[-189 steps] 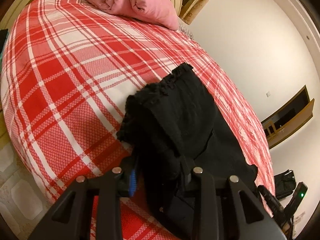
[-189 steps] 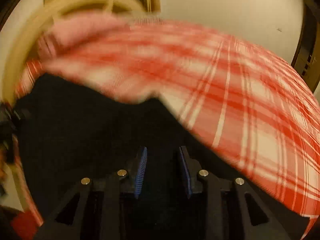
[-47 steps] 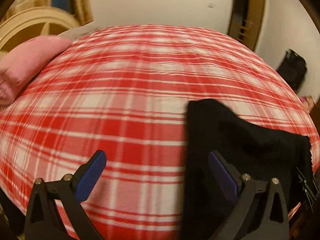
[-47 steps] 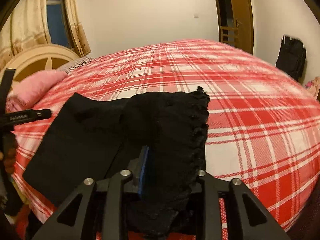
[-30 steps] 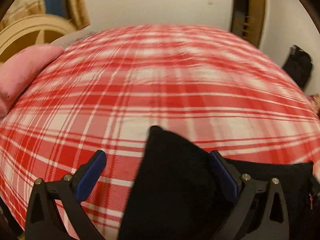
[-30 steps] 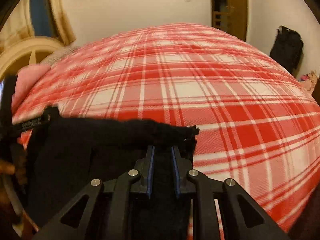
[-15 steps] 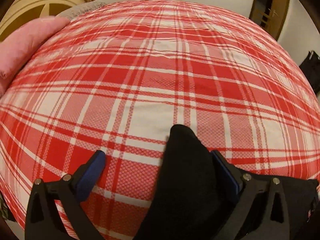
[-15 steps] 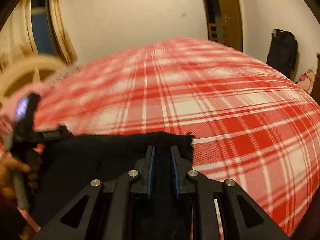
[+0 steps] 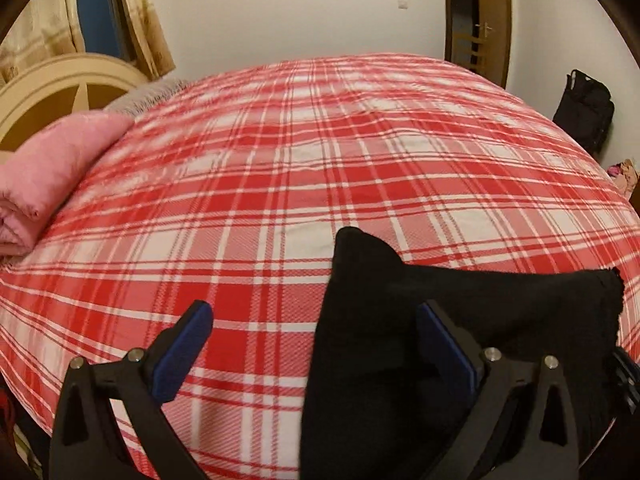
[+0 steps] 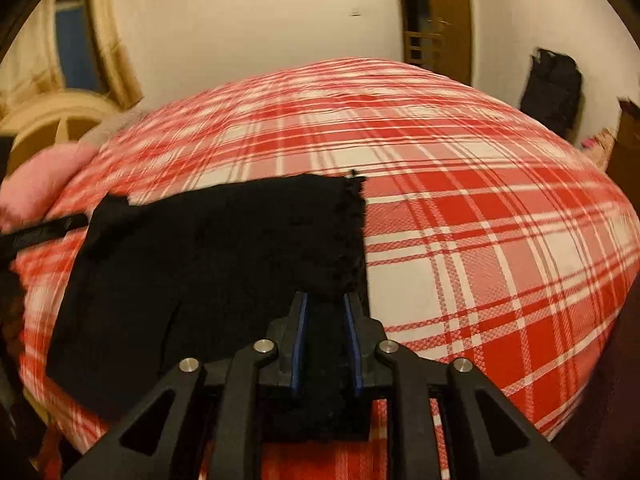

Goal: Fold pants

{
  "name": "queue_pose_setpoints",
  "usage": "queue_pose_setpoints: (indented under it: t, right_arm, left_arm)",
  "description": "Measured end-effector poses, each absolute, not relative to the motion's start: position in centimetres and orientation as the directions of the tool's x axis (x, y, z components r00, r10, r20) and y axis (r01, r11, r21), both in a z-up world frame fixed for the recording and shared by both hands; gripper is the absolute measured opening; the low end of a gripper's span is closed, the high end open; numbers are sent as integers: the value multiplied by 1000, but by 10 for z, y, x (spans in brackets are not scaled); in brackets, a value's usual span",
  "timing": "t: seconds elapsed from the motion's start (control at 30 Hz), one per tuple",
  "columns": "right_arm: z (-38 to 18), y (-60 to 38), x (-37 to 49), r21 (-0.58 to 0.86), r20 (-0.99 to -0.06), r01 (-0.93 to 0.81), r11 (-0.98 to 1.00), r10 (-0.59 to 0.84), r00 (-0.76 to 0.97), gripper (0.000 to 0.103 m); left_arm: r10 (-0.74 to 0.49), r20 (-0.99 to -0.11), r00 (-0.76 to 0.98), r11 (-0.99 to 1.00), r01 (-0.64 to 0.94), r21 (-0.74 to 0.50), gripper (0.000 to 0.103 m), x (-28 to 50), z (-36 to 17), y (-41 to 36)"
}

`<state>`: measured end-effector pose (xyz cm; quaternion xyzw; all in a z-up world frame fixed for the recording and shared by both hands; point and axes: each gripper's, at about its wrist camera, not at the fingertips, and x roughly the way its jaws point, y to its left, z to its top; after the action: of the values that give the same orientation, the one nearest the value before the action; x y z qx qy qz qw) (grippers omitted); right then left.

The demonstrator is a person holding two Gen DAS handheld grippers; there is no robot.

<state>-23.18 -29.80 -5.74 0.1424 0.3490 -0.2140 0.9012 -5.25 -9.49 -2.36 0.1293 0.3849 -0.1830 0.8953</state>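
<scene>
Spread on the plaid bed [image 9: 280, 184], the folded black pants [image 10: 224, 256] lie flat as my right hand-held gripper [image 10: 326, 316], jaws just easing apart, lets go their hem, my left hand-held gripper [image 9: 316, 332] gaping empty.

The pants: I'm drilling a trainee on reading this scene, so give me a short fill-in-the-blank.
1. The pants are coloured ____.
2. They lie on a red and white ____ bedspread.
3. The left gripper is wide ____.
4. The pillow is ____.

Missing: black; plaid; open; pink
</scene>
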Motion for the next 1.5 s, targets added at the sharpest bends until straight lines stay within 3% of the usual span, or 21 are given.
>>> queue_pose_setpoints:
  t: [0.1,0.17,0.2,0.33,0.5,0.7,0.87,1.07,1.2,1.3,1.5]
  right_arm:
    - [-60,-306,-233,142,-689,510,849,-285,666,33]
    - [-62,-312,-235,140,-691,520,842,-293,661,48]
    - [-62,-314,-236,141,-696,528,838,-295,655,49]
    - [-61,-315,-235,151,-705,546,824,-298,644,49]
    - [-58,-304,-232,68,-695,551,832,-356,624,49]
    - [-56,-301,-229,29,-697,556,831,-382,607,49]
    - [-54,-296,-226,-9,-695,557,831,-406,594,49]
    - [-24,-295,-251,58,-600,568,821,-426,677,49]
    - [-23,-282,-261,40,-617,529,848,-395,681,49]
    - [-48,-283,-259,64,-681,524,849,-347,645,49]
    - [-51,-297,-267,196,-687,549,812,-286,668,49]
  left_arm:
    - [-228,-738,635,899,429,91,103,-55,-24,-92]
    - [-233,-749,620,897,434,81,103,-57,-26,-90]
    - [-240,-754,611,895,440,71,103,-61,-26,-88]
    - [-283,-760,586,881,473,36,103,-77,-33,-86]
    - [-229,-790,568,868,486,98,103,-82,-62,-93]
    - [-328,-796,508,886,459,-72,103,-71,-75,-80]
    - [-327,-777,537,881,470,-45,103,-78,-75,-84]
    - [-351,-775,525,873,484,-67,103,-74,-77,-79]
    - [-352,-776,524,872,485,-68,103,-74,-77,-79]
    - [-356,-777,520,870,487,-73,103,-74,-77,-78]
    - [-377,-778,502,852,518,-78,103,-74,-76,-74]
